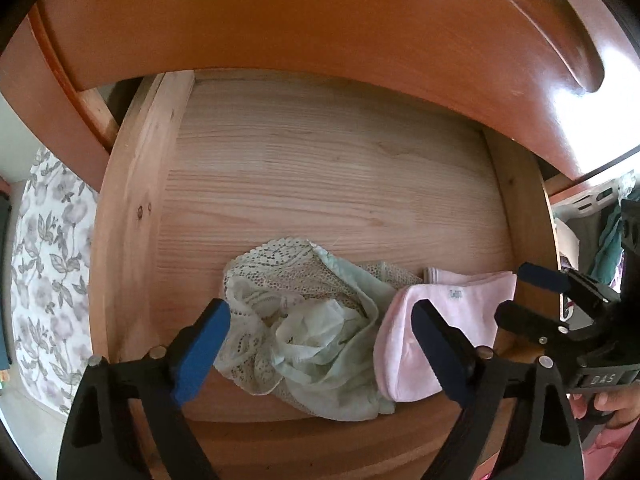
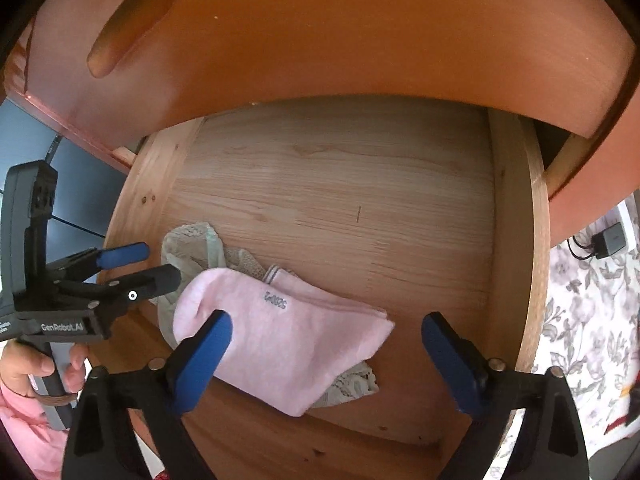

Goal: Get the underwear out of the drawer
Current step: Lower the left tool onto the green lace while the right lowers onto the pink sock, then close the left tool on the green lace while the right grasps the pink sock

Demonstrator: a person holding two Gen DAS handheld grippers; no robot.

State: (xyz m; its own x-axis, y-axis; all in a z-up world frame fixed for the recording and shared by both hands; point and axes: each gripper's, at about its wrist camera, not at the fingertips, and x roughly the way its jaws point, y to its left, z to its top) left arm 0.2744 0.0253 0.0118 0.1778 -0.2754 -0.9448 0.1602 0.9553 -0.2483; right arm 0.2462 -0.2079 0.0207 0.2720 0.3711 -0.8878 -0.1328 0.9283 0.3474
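Both my left claw [image 1: 320, 344] and right claw [image 2: 328, 356] spread, empty; pink underwear [image 2: 280, 328] soft, light—I'd pinch its folded edge.

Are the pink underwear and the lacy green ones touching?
Touching. In the left wrist view the pink underwear press against the lacy green ones with no gap; the right wrist view shows pink lying over lace.

The drawer [image 1: 320, 168] floor lies bare behind the pale lace underwear [image 1: 304, 328] and pink underwear [image 2: 280, 328], though the upper drawer front [image 1: 280, 20] overhangs its rear.
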